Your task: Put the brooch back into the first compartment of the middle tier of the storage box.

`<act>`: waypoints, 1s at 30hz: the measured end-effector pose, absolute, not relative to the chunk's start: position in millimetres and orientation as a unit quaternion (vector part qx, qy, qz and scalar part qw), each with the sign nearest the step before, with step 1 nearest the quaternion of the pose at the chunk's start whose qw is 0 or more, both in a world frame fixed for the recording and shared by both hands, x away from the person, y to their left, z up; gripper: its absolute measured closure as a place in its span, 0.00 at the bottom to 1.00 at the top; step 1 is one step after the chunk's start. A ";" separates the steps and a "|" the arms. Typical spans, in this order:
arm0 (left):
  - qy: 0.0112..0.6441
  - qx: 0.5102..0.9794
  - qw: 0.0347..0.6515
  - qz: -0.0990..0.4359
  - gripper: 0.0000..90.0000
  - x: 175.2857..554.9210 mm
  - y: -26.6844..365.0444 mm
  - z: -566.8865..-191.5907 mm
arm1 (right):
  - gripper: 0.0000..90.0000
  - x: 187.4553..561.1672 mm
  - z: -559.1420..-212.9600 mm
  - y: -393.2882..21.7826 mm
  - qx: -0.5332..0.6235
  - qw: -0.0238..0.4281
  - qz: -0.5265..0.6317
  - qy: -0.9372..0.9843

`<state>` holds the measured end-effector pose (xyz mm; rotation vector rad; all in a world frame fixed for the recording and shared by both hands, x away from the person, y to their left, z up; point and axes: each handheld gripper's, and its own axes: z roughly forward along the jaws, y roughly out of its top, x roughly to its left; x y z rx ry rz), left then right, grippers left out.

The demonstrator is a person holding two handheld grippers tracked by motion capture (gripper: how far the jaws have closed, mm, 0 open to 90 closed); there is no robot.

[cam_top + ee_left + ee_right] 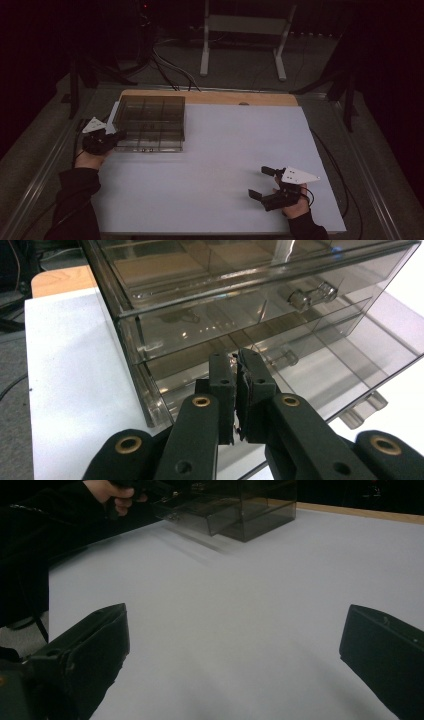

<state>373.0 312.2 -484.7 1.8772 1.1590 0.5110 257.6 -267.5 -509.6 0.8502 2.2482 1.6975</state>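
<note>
the left gripper (235, 390), jaws closed at a drawer front of the clear drawer box (150, 122) at the table's far left corner, probably must pull next, while the right gripper (267, 184) waits wide open and empty.

Left black hand-held gripper (235, 390) jaws closed together; right black hand-held gripper (264, 181) jaws wide apart, low over tabletop.

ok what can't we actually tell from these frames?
- Left gripper view: whether the shut fingers pinch a knob of the smoky drawer box; they cover the spot.
- High view: drawer contents; tinted plastic, too dark.
- Right gripper view: the box's near end, cut off by the person's hand.
</note>
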 end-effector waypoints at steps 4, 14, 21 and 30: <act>0.465 0.752 0.422 0.202 0.97 373.7 311.9 -486.4 | 0.00 257.4 -509.7 -267.3 0.288 0.098 0.573 0.761; 0.473 0.762 0.394 0.199 0.97 375.0 306.4 -485.2 | 0.00 257.9 -509.8 -267.3 0.289 0.097 0.574 0.760; 0.474 0.770 0.378 0.199 0.97 376.4 301.4 -484.0 | 0.00 257.2 -509.6 -267.1 0.289 0.098 0.573 0.761; 0.476 0.777 0.360 0.199 0.97 378.0 296.4 -485.1 | 0.00 258.0 -509.6 -267.5 0.289 0.097 0.575 0.759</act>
